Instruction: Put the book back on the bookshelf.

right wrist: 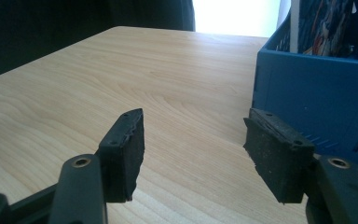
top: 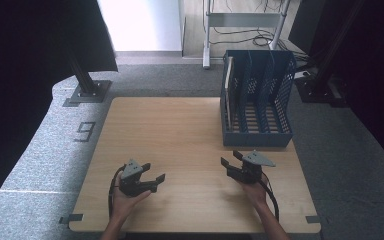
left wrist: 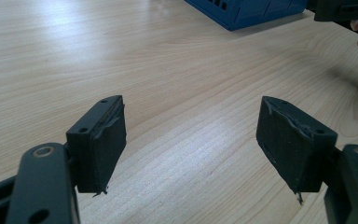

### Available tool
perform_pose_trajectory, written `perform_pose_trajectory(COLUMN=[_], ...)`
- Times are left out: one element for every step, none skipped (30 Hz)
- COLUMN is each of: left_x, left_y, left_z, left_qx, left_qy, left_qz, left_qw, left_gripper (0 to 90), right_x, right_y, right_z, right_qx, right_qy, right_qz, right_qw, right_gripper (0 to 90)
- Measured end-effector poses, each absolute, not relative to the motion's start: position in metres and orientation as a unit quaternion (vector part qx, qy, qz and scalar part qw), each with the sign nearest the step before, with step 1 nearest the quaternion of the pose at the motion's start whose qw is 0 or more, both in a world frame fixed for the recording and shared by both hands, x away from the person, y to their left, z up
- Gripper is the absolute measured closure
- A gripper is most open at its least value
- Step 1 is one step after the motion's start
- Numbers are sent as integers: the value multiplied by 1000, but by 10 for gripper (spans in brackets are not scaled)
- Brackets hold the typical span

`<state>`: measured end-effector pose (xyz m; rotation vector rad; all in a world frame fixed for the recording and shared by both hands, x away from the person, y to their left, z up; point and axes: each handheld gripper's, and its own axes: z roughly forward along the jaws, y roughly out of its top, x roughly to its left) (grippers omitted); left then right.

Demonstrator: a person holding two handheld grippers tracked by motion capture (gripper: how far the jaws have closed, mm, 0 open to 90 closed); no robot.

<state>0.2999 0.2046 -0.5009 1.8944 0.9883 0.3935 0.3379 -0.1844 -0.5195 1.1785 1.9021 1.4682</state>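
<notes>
Both grippers are hovering low over the near part of the wooden table [top: 180,130], each held in one hand. Left gripper [top: 152,172] is sitting at the near left, its jaws spread wide with nothing between them; in the left gripper view [left wrist: 191,149] bare wood is showing through the gap. Right gripper [top: 231,158] is sitting at the near right, likewise parted and holding nothing, as the right gripper view [right wrist: 193,154] is showing. Just beyond it, toward the far right of the table, a blue file rack [top: 257,100] is standing upright, its slots running away from the person. Its near wall is lying close to the right gripper's far side but apart from it. Something flat and pale is standing in the rack's leftmost slot.
</notes>
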Motion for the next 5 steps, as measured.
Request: perform_pose_trajectory(left_x=[300, 299, 299, 299, 299], left_y=[205, 205, 205, 204, 204], left_z=[-501, -500, -500, -500, -500], left_qx=[772, 771, 771, 771, 771], left_qy=[403, 403, 402, 402, 402], left_qz=[160, 161, 161, 162, 163], left_qw=[466, 466, 466, 466, 466], left_gripper=[243, 242, 242, 242, 242], right_x=[337, 337, 336, 336, 335], right_y=[-184, -184, -184, -184, -184], right_z=[-520, -520, -519, -519, -519], right_qx=[428, 427, 425, 424, 423], right_qy=[693, 694, 696, 697, 697], right_qz=[533, 532, 530, 530, 530], right_qw=[229, 229, 231, 233, 233], right_gripper=[362, 359, 358, 358, 355])
